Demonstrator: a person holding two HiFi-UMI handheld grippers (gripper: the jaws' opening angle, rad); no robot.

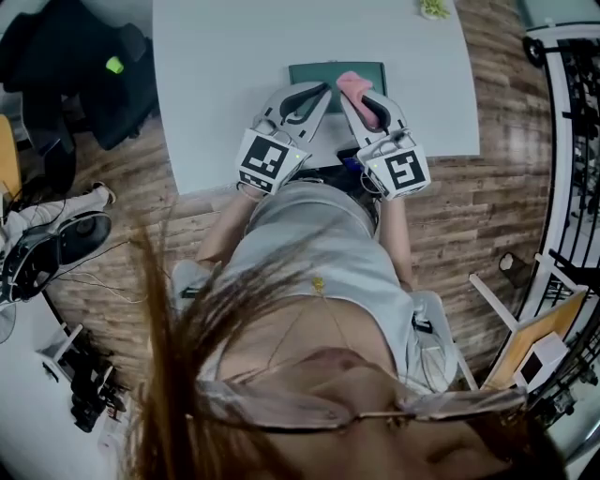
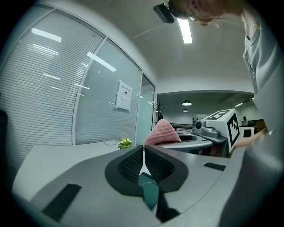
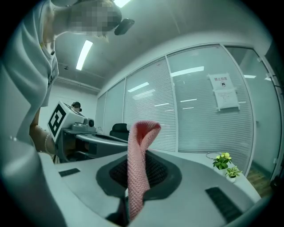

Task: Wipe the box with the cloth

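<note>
A person is at a white tabletop [image 1: 216,84] and holds a tool in each hand. Both tools are up in front of the chest, side by side. A dark green box [image 1: 319,73] lies flat on the tabletop, near the edge closest to the person. Seen from above, the tips of both tools show over the near side of the box, one on the left and one on the right. The left tool [image 2: 143,151] is closed. Its two black pads meet and nothing is pinched between them. A bit of green shows low down in the gap behind the pads, but I cannot tell for sure what it is. The right tool [image 3: 141,155] is closed on the pink cloth [image 3: 141,133]. The cloth is squeezed between the black pads. Its folded top sticks up past the tips and bends over a little. The rest of it hangs down behind the pads. Each tool has a cube with black and white squares at its back end. A small green plant [image 1: 434,8] stands at the far side of the tabletop, well apart from the box. The floor [image 1: 497,122] around the tabletop is brown wood.
</note>
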